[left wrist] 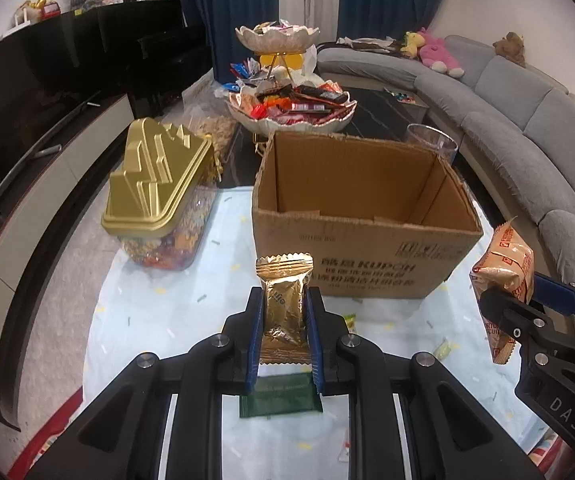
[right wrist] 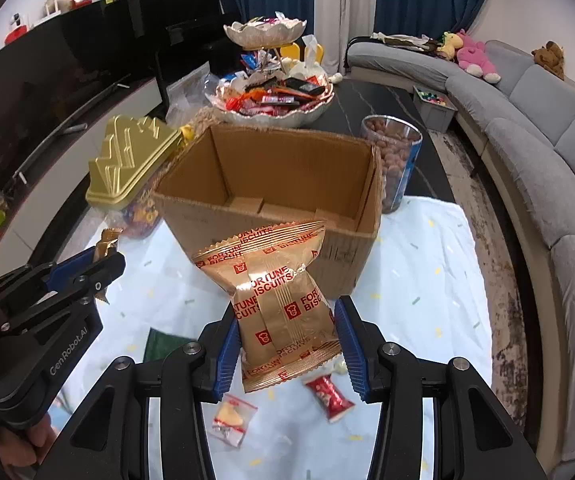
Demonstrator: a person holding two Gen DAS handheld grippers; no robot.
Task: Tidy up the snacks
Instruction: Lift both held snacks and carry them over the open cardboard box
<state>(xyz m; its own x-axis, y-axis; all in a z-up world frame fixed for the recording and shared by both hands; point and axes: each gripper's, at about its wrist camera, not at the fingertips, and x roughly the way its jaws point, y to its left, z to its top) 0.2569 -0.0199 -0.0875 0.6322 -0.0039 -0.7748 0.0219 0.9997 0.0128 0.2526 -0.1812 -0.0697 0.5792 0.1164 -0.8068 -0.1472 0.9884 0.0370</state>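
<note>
Now I am mid-carry: my left gripper (left wrist: pixel 285 320) pinches a small gold foil snack packet (left wrist: pixel 284 304), long axis upright, and my right gripper (right wrist: pixel 287 344) clamps a tan Fortune Biscuits pack (right wrist: pixel 277 300), leaning left. Next, both must clear the open brown cardboard box's (right wrist: pixel 279 216) near rim, then release.

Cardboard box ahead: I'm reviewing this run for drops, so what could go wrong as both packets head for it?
1. The right gripper pinches only the Fortune Biscuits packet's lower part; the top-heavy bag could swing or slip.
2. The gold packet in the left gripper might snag the cardboard box's ragged near rim.
3. Both grippers converging could collide.
</note>
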